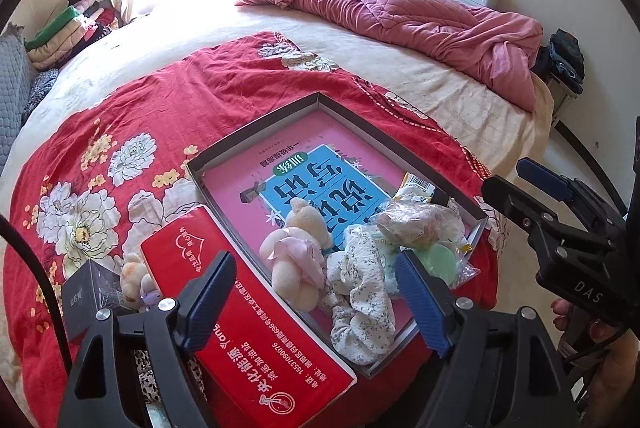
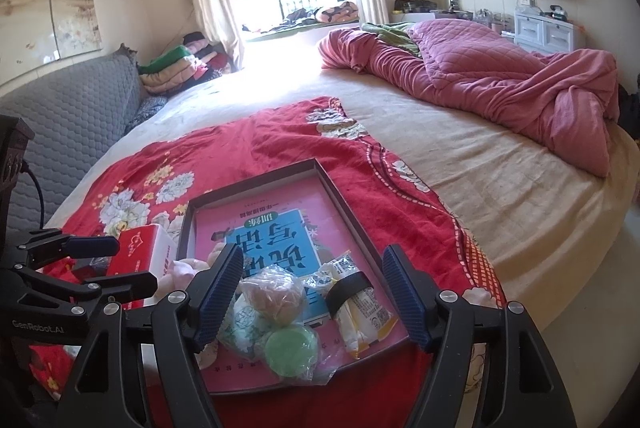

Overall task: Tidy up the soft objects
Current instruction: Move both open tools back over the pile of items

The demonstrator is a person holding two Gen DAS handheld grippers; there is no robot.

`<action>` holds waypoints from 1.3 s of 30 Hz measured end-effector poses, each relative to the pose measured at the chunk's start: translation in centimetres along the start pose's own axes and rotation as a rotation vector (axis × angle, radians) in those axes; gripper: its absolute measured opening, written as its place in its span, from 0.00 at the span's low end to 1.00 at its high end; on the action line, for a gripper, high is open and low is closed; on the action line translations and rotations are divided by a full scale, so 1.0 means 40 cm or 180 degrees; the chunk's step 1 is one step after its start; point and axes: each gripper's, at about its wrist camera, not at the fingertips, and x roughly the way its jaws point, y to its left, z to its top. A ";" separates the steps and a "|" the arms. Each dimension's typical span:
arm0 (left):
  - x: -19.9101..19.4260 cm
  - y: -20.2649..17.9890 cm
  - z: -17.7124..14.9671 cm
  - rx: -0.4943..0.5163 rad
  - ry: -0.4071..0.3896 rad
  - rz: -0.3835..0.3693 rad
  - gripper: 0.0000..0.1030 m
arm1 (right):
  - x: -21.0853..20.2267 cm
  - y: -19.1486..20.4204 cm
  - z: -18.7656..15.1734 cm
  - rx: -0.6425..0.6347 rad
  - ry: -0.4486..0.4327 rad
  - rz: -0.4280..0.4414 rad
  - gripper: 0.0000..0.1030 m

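A shallow dark box (image 1: 256,126) (image 2: 256,175) lies on a red floral blanket, with a pink and blue book in its bottom. In it lie a cream plush bear (image 1: 298,256), a floral scrunchie (image 1: 362,304), a clear bag of soft round items (image 1: 416,228) (image 2: 276,312) and a white snack packet with a black band (image 2: 356,302). My left gripper (image 1: 316,304) is open above the bear and scrunchie. My right gripper (image 2: 314,296) is open over the bag and packet; it also shows in the left wrist view (image 1: 520,184).
A red tissue box (image 1: 248,324) (image 2: 140,254) lies left of the dark box. A small plush toy (image 1: 134,282) and a black box (image 1: 86,298) sit further left. A pink quilt (image 2: 500,76) is bunched at the far side of the bed.
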 end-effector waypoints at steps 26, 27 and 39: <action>-0.170 0.145 -0.091 -0.0290 -0.0186 0.0335 0.80 | -0.094 0.148 0.059 -0.0421 -0.0255 0.0176 0.77; -0.178 0.160 -0.096 -0.0325 -0.0193 0.0353 0.80 | -0.099 0.159 0.062 -0.0449 -0.0264 0.0201 0.77; -0.271 0.306 -0.178 -0.0599 -0.0211 0.0756 0.80 | -0.144 0.297 0.082 -0.0682 -0.0327 0.0614 0.77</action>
